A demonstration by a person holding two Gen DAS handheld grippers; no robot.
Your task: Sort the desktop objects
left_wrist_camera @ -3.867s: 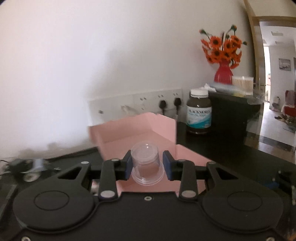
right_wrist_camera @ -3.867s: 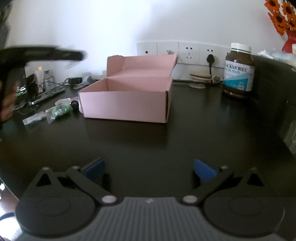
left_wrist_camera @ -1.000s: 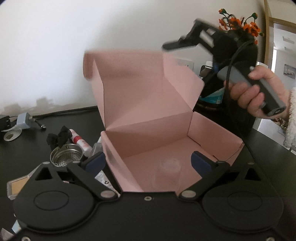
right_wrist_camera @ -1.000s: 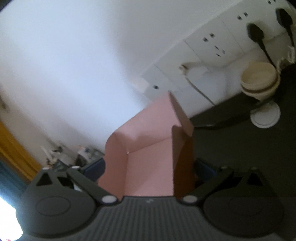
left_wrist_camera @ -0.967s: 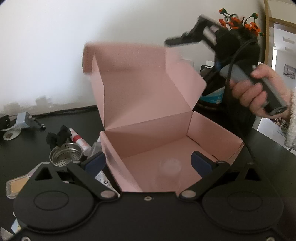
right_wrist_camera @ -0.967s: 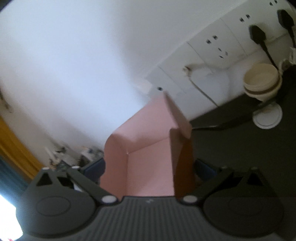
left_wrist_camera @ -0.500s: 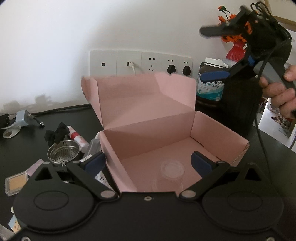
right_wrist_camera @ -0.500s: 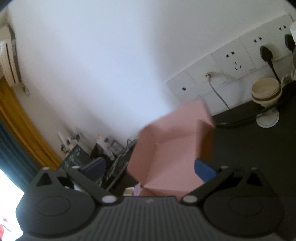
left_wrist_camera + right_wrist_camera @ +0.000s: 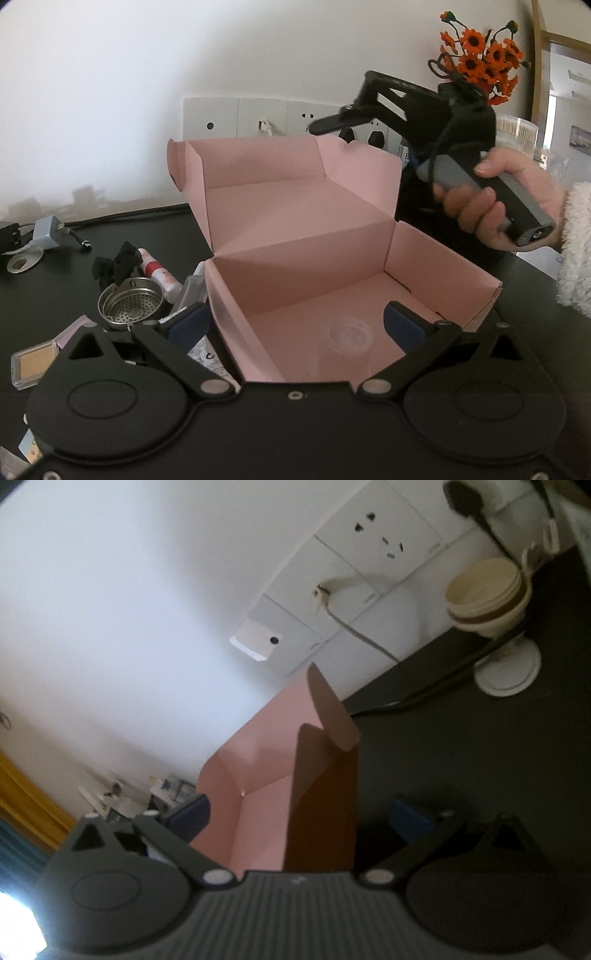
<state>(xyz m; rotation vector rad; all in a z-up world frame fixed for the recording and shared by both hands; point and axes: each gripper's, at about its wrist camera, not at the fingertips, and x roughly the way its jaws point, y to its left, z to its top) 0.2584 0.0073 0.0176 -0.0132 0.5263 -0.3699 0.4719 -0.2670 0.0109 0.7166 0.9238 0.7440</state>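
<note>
Left wrist view: the left gripper [image 9: 293, 326] hangs over the near edge of the pink box [image 9: 332, 236], its jaws spread wide and holding nothing. One blue pad sits outside the box's left wall, the other over the floor of the box near its right side. Between the jaws, closer to the right pad, a clear plastic cup [image 9: 349, 339] stands upright on the floor of the box, touching neither pad. The box lid stands raised beyond the jaws, in front of a row of wall sockets [image 9: 258, 118]. Left of the jaws, on the black surface [image 9: 44, 288], lie a metal strainer [image 9: 130, 308], a small white and red tube [image 9: 157, 273], a black bow-like piece [image 9: 116, 264] and a flat case with a tan pad [image 9: 33, 363]. Further off to the left rests a grey plug adapter [image 9: 48, 232]. Up and to the right of the jaws, a hand [image 9: 495, 199] in a fluffy white sleeve holds the right gripper [image 9: 402, 110] above the lid's right corner; orange flowers [image 9: 480, 62] stand behind it.

Right wrist view: the picture is tilted. The right gripper [image 9: 299, 812] has its jaws wide apart and empty, straddling the raised side flap of the pink box [image 9: 258, 775]. Beyond the jaws and to the right, a cream roll of tape [image 9: 487, 598] and a white disc [image 9: 508, 674] sit on the black surface [image 9: 461, 757] below the wall sockets [image 9: 369, 554].
</note>
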